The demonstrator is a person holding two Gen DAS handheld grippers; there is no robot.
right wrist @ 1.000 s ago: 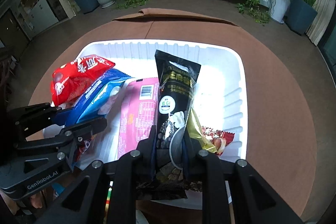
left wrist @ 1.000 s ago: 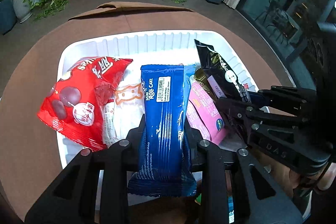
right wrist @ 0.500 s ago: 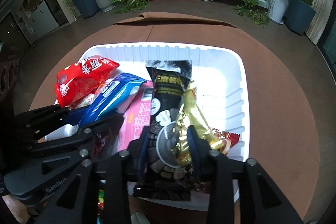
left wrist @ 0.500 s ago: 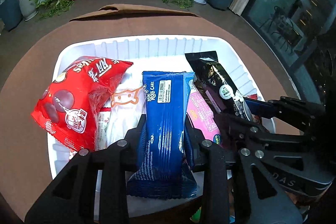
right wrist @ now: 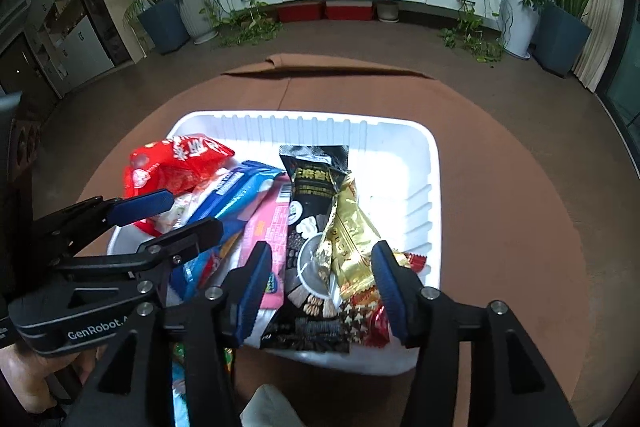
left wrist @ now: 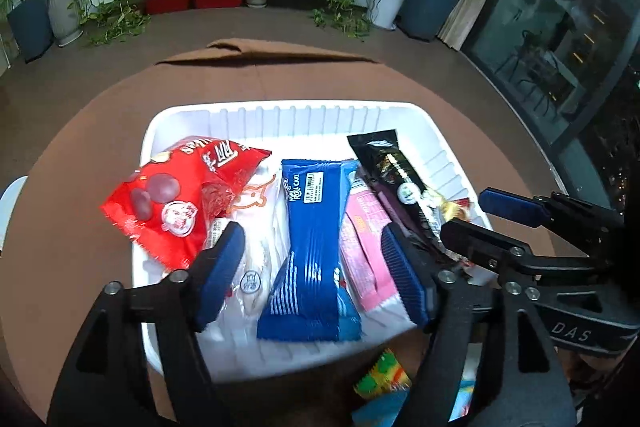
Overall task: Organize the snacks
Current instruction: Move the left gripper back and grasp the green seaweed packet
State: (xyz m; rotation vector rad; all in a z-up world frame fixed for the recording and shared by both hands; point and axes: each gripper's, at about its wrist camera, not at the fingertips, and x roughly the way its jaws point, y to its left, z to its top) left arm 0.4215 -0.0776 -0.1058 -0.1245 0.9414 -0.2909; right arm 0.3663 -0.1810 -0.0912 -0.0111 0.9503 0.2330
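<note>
Ahead of both wide-open, empty grippers, left gripper (left wrist: pixel 312 267) and right gripper (right wrist: pixel 320 275), the white tray (left wrist: pixel 280 111) holds the blue roll cake (left wrist: pixel 312 247) and black packet (right wrist: pixel 316 227); loose snacks (left wrist: pixel 382 373) below await sorting.

Glossy foil-like wrappers (left wrist: pixel 312 247) lie in a smooth white plastic tray (left wrist: pixel 280 115) on matt brown cloth (left wrist: pixel 100 131).

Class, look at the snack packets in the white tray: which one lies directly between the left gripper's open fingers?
The blue roll cake packet, lying lengthwise between the left gripper fingers; the red bag and pink packet lie to either side.
</note>
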